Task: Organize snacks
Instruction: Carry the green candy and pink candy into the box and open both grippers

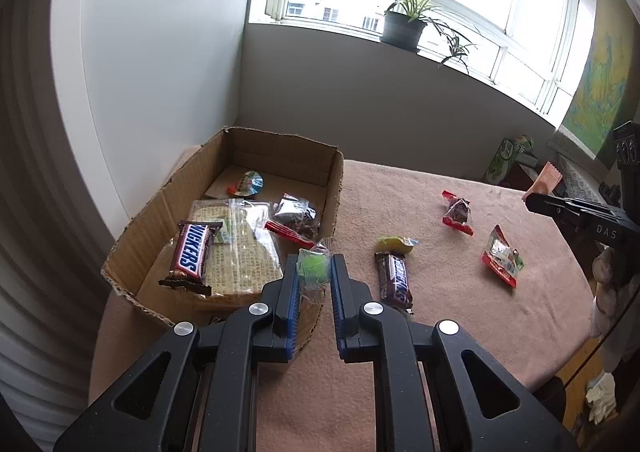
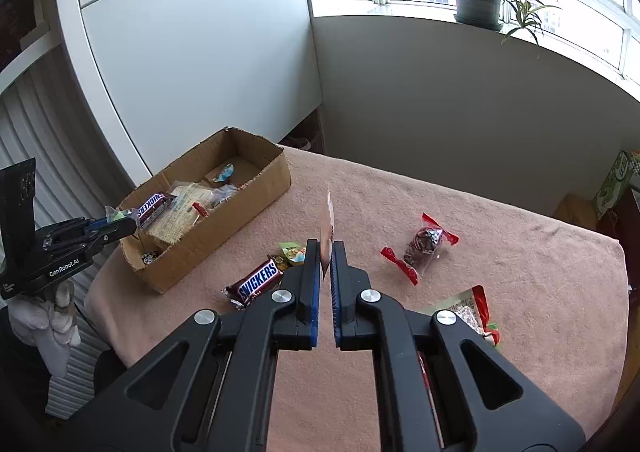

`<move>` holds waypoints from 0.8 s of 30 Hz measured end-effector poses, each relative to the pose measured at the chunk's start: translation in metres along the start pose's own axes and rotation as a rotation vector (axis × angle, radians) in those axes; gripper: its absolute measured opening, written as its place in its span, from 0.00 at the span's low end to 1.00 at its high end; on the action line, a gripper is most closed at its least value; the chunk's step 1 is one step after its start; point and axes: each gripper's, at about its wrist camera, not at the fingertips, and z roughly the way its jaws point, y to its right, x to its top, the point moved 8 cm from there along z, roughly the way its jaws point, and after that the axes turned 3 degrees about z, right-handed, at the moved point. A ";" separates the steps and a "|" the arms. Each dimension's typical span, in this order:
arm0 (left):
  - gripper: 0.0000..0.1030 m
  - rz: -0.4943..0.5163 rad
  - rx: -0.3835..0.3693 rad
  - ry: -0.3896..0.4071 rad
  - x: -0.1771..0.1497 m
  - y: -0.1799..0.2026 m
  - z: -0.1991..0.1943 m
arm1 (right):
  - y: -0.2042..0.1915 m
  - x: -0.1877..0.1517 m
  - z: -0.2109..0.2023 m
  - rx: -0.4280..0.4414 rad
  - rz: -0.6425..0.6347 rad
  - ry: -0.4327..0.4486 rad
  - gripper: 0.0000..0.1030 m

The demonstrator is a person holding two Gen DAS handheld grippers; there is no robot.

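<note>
My left gripper [image 1: 314, 276] is shut on a green candy in a clear wrapper [image 1: 314, 270], held above the near right corner of the cardboard box [image 1: 160, 208]. The box holds a Snickers bar [image 1: 191, 257], a cracker pack [image 1: 240, 248] and other wrapped snacks. My right gripper [image 2: 326, 252] is shut on a thin pink packet [image 2: 328, 218], held edge-on above the table; it also shows in the left wrist view [image 1: 545, 178]. On the pink tablecloth lie a Snickers bar [image 2: 258, 283], a yellow-green candy [image 2: 294, 252] and a red-ended wrapped snack [image 2: 424, 242].
Another red and clear packet [image 2: 474, 310] lies partly under my right gripper. A potted plant [image 1: 404, 26] stands on the windowsill. A green carton [image 1: 506, 158] stands beyond the table's far right. A white cabinet [image 1: 160, 52] is behind the box.
</note>
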 end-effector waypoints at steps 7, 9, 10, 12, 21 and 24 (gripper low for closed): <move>0.12 -0.035 0.057 0.015 0.011 -0.039 0.000 | -0.051 0.041 0.042 0.075 -0.033 -0.014 0.05; 0.12 -0.049 0.074 0.015 0.013 -0.050 0.002 | -0.065 0.048 0.056 0.083 -0.053 -0.022 0.05; 0.12 -0.056 0.077 0.013 0.014 -0.055 0.004 | -0.071 0.051 0.062 0.088 -0.062 -0.027 0.05; 0.12 -0.069 0.083 0.010 0.015 -0.062 0.007 | -0.085 0.055 0.077 0.106 -0.071 -0.046 0.05; 0.13 -0.082 0.100 -0.022 0.015 -0.077 0.025 | -0.132 0.062 0.136 0.136 -0.111 -0.118 0.07; 0.17 -0.082 0.111 -0.024 0.015 -0.080 0.026 | -0.137 0.062 0.139 0.132 -0.116 -0.120 0.49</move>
